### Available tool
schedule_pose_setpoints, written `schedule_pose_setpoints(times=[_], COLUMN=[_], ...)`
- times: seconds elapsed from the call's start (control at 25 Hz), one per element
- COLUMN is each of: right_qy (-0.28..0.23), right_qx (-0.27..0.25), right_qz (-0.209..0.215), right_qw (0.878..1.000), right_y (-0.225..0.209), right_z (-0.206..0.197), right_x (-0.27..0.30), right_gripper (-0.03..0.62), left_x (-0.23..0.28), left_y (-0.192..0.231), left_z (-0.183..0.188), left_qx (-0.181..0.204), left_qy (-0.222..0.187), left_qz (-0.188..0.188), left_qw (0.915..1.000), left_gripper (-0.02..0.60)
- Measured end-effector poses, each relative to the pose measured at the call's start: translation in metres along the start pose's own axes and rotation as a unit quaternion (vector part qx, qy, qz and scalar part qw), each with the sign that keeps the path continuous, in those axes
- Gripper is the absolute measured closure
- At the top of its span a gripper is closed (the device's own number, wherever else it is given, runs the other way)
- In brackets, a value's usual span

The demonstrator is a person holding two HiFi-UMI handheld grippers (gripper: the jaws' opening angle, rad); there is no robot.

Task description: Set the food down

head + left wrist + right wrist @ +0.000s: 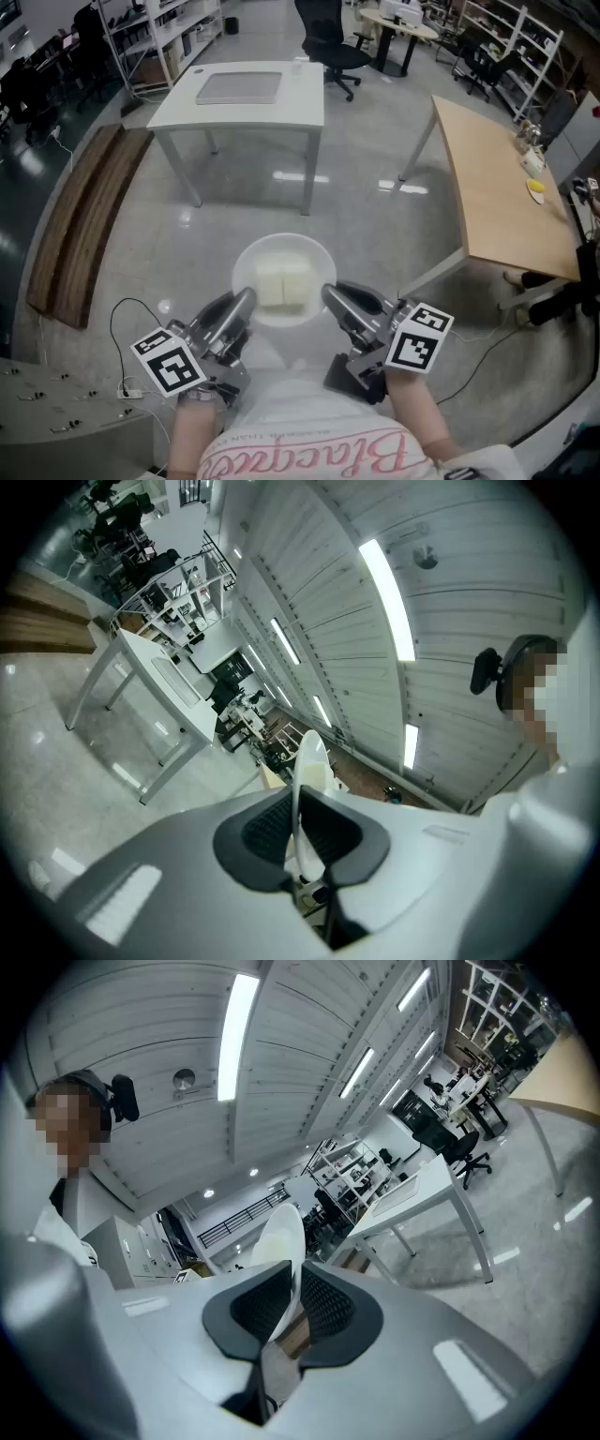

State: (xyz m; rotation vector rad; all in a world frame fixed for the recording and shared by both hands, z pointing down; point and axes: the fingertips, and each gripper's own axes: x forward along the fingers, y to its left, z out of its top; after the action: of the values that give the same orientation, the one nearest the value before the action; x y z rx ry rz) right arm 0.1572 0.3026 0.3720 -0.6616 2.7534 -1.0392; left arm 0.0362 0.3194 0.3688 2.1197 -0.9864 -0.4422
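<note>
Head view: round white plate (315,249) bearing pale yellow food blocks (284,281), clamped at 8 o'clock by left hand-held gripper (246,298), at 4 o'clock by right hand-held gripper (330,295); white desk (302,105) at 12 o'clock.

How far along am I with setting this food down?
Done: the left hand-held gripper and the right hand-held gripper are each shut on opposite edges of the plate. In hand: the plate, with pale food blocks on it, hangs in the air over the floor, not on any surface. Left: carry it to a surface, likely the white table ahead, lower it and let go.
</note>
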Motion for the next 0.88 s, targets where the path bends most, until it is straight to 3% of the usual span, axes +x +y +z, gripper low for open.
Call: schedule_pose_setpoints(times=[0.48,0.88], right_qy=[0.017,0.026], right_qx=[0.03,0.056], right_qz=[-0.001,-0.017], right_qw=[0.999,0.998], right_y=[-0.018,-0.064], right_z=[0.005,0.028], right_x=[0.025,0.074], right_gripper=[0.56,0.559], left_x=[0.008,0.046], left_y=[0.022,0.076], left_z=[0.014,0.048], left_qx=[-0.025,-0.057], left_qy=[-0.003,0.009], left_qz=[0.022,0.027], left_qw=[0.9994,0.998], left_gripper=[0.565,0.566])
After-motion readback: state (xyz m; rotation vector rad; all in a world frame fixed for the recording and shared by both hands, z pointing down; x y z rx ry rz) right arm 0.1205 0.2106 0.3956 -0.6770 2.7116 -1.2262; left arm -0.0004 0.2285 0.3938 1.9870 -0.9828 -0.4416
